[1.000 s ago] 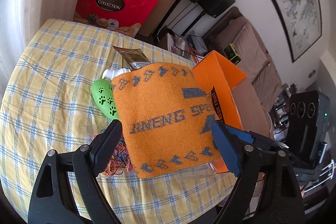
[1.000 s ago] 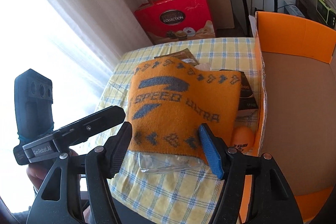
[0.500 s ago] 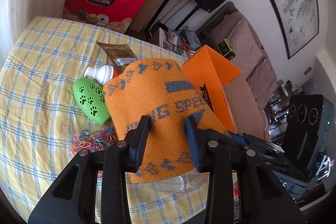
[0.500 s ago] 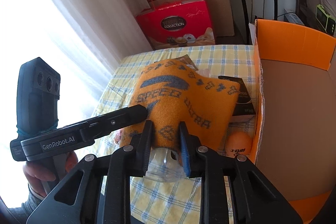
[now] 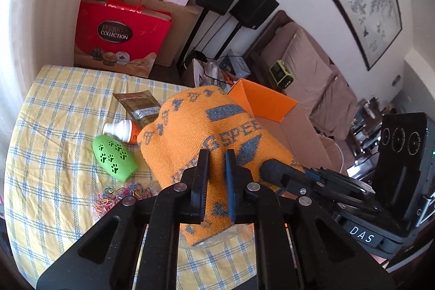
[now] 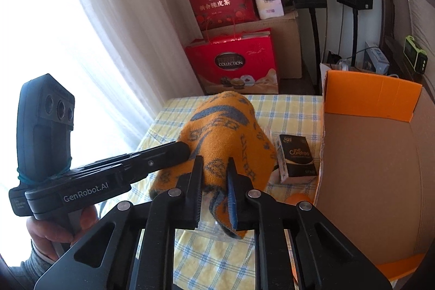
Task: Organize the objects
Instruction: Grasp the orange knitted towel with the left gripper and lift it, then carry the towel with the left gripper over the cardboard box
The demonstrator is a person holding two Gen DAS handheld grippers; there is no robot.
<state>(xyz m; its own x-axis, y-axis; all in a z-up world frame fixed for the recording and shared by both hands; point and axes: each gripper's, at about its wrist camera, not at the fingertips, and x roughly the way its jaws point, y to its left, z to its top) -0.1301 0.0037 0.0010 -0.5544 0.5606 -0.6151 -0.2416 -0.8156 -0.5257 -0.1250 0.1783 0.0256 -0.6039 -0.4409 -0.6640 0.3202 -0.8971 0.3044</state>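
An orange knitted cloth with blue lettering (image 5: 195, 132) is bunched up over the yellow checked table (image 5: 54, 105). My left gripper (image 5: 216, 162) is shut on its near edge. My right gripper (image 6: 214, 167) is shut on the same cloth (image 6: 225, 127) from the other side, and the cloth is lifted into a hump. A clear plastic wrapper (image 6: 214, 224) shows under its near edge. The open orange cardboard box (image 6: 375, 154) stands to the right of the cloth.
On the table lie a green paw-print toy (image 5: 114, 159), a small white and orange bottle (image 5: 122, 130), a brown sachet (image 5: 138, 108), loose coloured rubber bands (image 5: 119, 195), a black tissue pack (image 6: 296, 156) and an orange ball (image 6: 299, 199). Red gift bags (image 6: 233, 64) stand behind the table.
Both grippers went from wide open around the cloth's edge to shut on it. The cloth, flat a second ago, is now pulled up into a hump.
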